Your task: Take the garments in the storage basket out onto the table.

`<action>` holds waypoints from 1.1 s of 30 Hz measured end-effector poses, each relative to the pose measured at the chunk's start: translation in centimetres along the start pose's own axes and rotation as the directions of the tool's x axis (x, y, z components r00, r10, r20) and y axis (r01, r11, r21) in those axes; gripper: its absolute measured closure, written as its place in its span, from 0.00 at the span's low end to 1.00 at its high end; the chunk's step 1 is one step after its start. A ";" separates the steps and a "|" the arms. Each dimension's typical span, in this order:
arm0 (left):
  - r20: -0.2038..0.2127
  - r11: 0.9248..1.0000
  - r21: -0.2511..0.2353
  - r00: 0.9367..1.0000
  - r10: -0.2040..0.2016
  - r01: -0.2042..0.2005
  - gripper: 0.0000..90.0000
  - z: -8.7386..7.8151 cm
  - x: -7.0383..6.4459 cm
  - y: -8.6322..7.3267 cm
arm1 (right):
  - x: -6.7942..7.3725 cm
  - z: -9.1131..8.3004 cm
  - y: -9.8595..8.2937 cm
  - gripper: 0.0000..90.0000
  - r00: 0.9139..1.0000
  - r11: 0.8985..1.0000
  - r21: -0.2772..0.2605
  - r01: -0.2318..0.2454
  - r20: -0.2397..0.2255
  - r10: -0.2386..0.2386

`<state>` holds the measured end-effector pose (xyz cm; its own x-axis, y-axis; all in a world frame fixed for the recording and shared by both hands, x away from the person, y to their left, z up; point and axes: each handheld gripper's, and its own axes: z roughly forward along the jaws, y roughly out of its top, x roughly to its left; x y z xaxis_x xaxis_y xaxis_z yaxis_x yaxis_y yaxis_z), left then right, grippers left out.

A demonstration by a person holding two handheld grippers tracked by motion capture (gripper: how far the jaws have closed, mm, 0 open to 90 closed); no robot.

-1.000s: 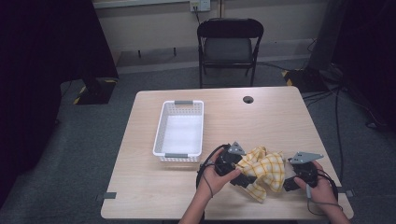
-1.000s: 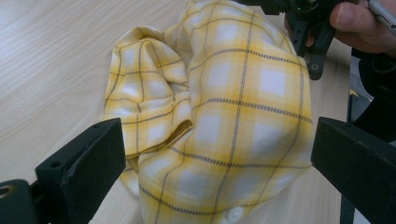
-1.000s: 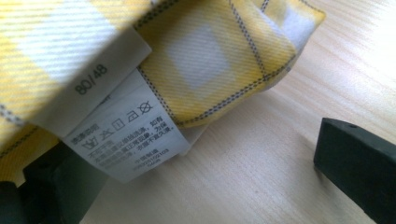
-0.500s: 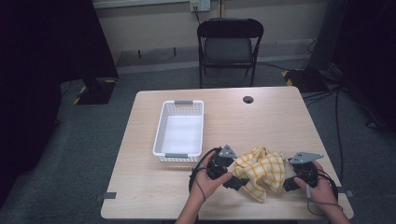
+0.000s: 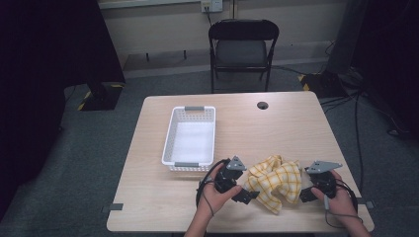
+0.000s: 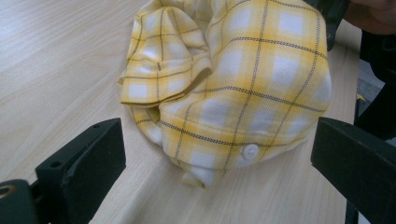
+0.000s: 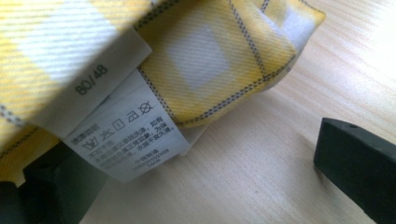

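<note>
A crumpled yellow plaid shirt (image 5: pixel 274 181) lies on the wooden table (image 5: pixel 296 128) near its front edge, between my two grippers. My left gripper (image 5: pixel 243 192) sits at the shirt's left side. In the left gripper view its jaws stand wide open (image 6: pixel 219 161), and the shirt (image 6: pixel 243 79) with a white button (image 6: pixel 251 151) bulges just ahead of them. My right gripper (image 5: pixel 308 193) is open at the shirt's right edge. In the right gripper view (image 7: pixel 205 170) the shirt's hem (image 7: pixel 210 60) and a white care label (image 7: pixel 126 135) drape over the left jaw; the other jaw stands apart on bare wood.
A white plastic basket (image 5: pixel 172 136) stands left of centre on the table, behind my left gripper. A round cable hole (image 5: pixel 262 105) sits near the far edge. A black folding chair (image 5: pixel 242 47) stands beyond the table.
My left gripper has drawn back a little to the left of the shirt. The shirt has sunk lower onto the table. The right hand has hardly moved.
</note>
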<state>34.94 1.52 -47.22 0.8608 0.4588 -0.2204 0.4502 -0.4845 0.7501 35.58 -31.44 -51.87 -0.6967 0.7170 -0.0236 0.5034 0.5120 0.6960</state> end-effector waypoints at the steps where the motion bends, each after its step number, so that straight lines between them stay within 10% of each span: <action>1: -0.002 1.000 -0.002 1.000 -0.003 0.003 0.03 -0.1 0.0 -0.1 | 0.0 0.0 0.0 0.00 1.000 1.000 0.000 0.000 0.000 0.000; 33: -0.025 1.000 -0.004 0.999 -0.030 0.030 0.03 -1.7 0.9 -1.7 | 0.0 0.0 0.0 0.00 1.000 1.000 0.000 0.000 0.000 0.000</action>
<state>34.52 4.06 -47.65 0.8407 0.4917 -0.2270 0.4747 -0.4672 0.7459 35.59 -31.44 -51.87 -0.6966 0.7170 -0.0233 0.5037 0.5119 0.6959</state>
